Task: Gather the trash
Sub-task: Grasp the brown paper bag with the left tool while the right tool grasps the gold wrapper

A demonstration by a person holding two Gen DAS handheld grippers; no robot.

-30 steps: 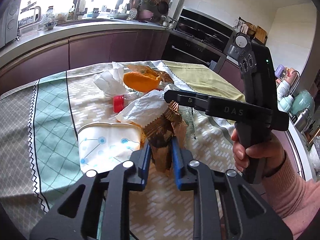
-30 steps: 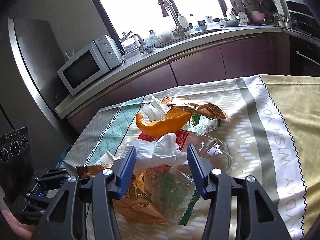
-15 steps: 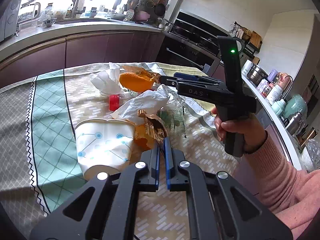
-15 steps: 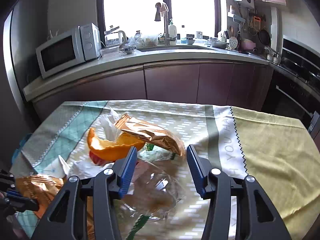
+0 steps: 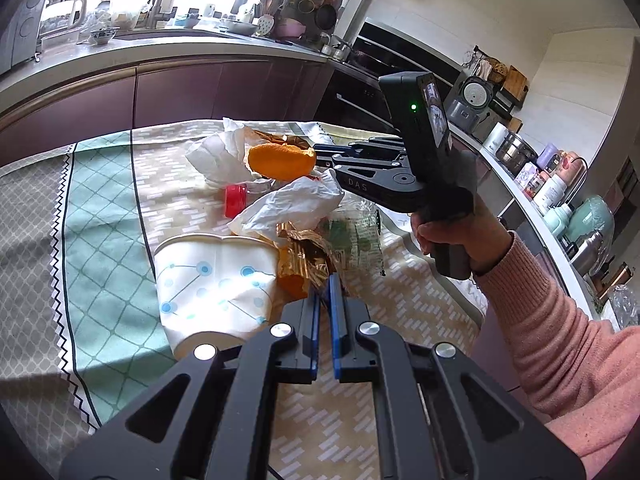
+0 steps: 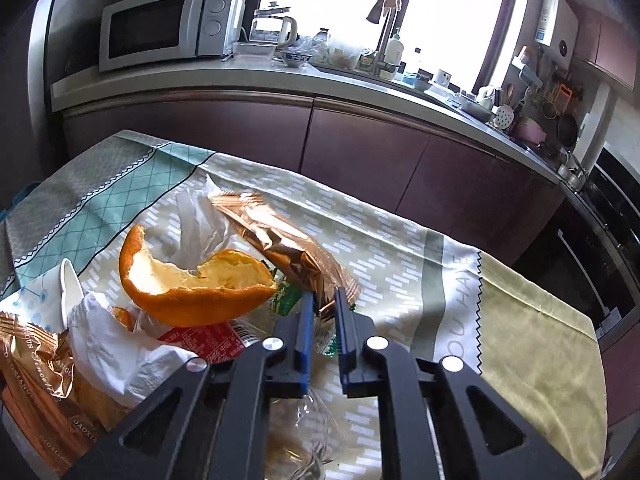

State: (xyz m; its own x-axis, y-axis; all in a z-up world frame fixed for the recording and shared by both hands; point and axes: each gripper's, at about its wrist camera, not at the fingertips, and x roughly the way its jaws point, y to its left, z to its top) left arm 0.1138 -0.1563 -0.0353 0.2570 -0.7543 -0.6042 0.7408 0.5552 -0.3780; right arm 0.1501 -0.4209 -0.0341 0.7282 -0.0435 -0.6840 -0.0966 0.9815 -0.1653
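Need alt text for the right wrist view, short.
The right tongs, just closed, pinch the end of a crinkled copper foil wrapper in a trash pile on a patterned tablecloth. A curved orange peel and crumpled white tissue lie to their left.

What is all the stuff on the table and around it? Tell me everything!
Orange peel: one large piece, orange, middle of the pile.
Tissues: at least two, white, crumpled in the pile.
Gold wrappers: two, shiny copper-gold, one behind the peel, one at the near left.
Paper cup: one, white with blue dots, lying on its side.
Red cap: one, on a clear bottle in the pile.
Green-print bag: one, clear plastic, right of the pile.
Tablecloth: one, green, grey and yellow.
Microwave: one, white, on the counter.
Kettle: one, clear, beside the microwave.
Left gripper: fingers shut on a gold wrapper.
Right gripper: fingers just closed on the other gold wrapper.
Hand: one, pink sleeve.
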